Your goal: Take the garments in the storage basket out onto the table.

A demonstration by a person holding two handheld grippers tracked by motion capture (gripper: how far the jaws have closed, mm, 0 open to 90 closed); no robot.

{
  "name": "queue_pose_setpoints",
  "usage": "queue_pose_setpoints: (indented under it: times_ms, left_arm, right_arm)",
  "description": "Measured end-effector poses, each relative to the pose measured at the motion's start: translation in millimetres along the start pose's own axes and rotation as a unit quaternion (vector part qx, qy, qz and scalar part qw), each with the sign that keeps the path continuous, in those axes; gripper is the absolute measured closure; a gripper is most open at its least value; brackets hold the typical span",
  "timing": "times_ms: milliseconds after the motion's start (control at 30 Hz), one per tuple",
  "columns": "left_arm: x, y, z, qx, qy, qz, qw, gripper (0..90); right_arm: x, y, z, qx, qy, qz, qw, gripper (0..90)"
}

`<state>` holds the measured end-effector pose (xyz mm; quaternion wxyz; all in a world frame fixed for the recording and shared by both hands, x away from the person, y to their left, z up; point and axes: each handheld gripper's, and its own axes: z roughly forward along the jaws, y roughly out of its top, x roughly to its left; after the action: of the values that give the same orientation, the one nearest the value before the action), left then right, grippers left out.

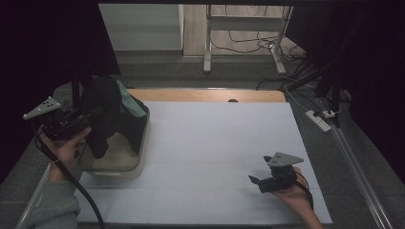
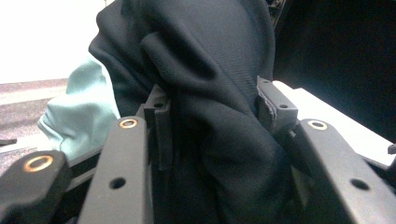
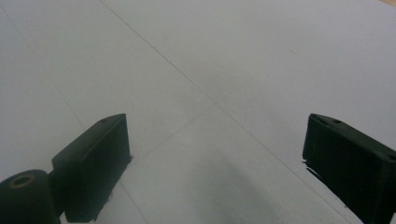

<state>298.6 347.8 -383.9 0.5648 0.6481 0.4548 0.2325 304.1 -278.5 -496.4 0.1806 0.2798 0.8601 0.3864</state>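
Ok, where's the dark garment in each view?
High view: dark garment hangs at left over the clear bin, gripped by the left tool.
Left gripper view: centre, between the jaws.
Right gripper view: not in it.
Shared landmark: teal cloth.

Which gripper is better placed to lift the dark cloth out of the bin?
Left. The left gripper is shut on the dark cloth above the bin. The right gripper rests open on the white table, far from it.
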Motion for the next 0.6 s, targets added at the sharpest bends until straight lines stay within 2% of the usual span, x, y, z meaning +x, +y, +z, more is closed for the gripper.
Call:
queue_pose_setpoints:
  times_ms: [233,600]
  left_arm:
    - [-1.4,3.0,-6.8,-0.020,-0.007,-0.004,0.9998,55.3]
    - [-11.8,10.8,-12.6,-0.045,-0.024,-0.002,0.9987,55.4]
  right_arm:
    - [0.7,0.2,-0.1,-0.002,0.000,0.001,1.0000,7.0]
    - [0.3,0.0,1.5,0.005,0.000,0.001,1.0000,7.0]
